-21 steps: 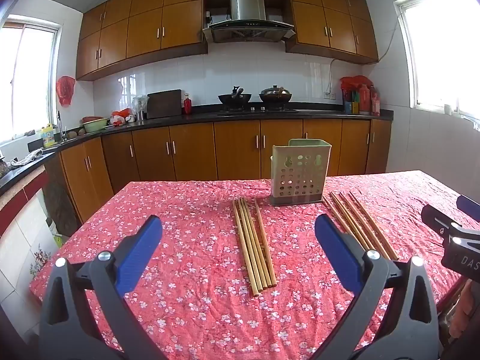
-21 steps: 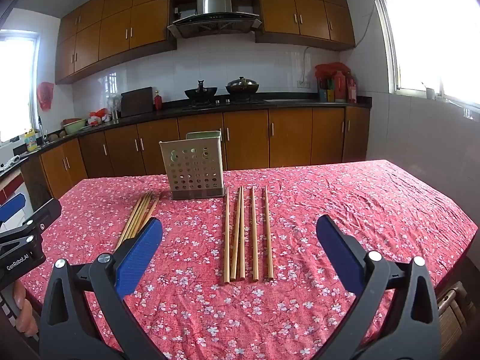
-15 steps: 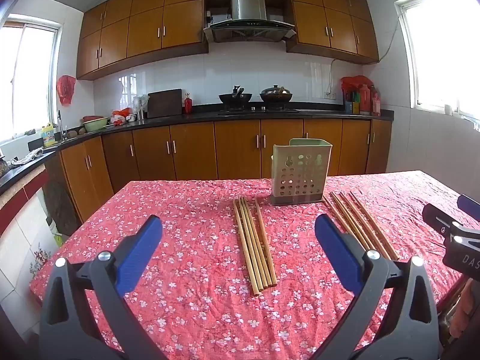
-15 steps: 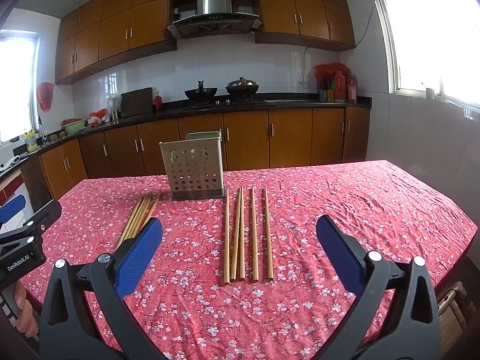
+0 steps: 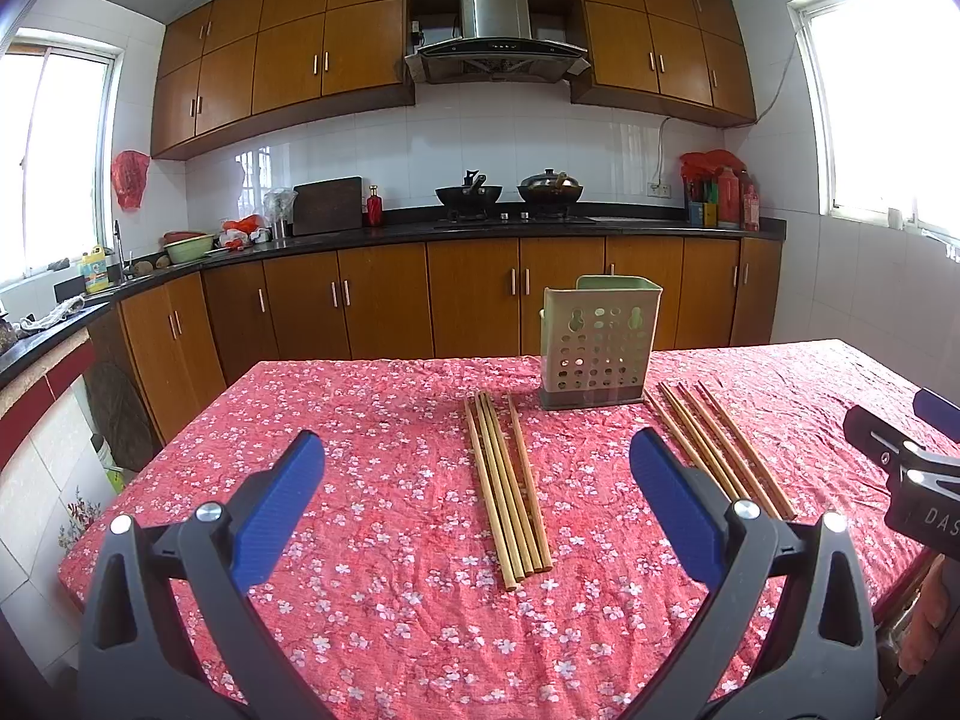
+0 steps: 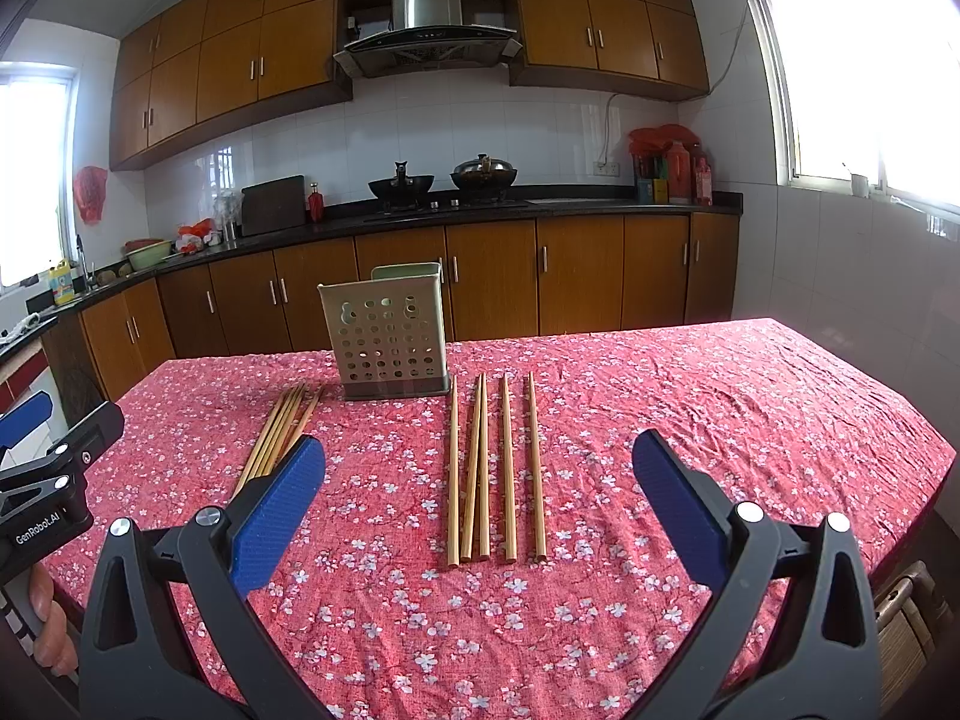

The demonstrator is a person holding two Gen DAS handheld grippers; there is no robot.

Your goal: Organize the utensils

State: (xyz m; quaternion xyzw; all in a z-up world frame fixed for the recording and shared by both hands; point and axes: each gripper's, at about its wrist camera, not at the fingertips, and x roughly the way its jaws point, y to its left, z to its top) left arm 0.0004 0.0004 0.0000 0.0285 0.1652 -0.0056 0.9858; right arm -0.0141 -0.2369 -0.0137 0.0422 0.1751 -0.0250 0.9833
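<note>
A pale green perforated utensil holder (image 5: 597, 351) (image 6: 390, 339) stands upright on the red floral tablecloth. A bundle of wooden chopsticks (image 5: 510, 486) (image 6: 279, 438) lies to its left. Several more chopsticks (image 5: 717, 447) (image 6: 492, 468) lie spread out to its right. My left gripper (image 5: 477, 501) is open and empty, above the near side of the table, facing the left bundle. My right gripper (image 6: 480, 504) is open and empty, facing the right group. Each gripper shows at the edge of the other's view.
The table (image 5: 360, 420) with the red floral cloth ends close behind the holder and at the right (image 6: 900, 420). Kitchen cabinets and a black counter with woks (image 5: 510, 195) run behind. A wicker stool (image 6: 906, 618) sits low at the right.
</note>
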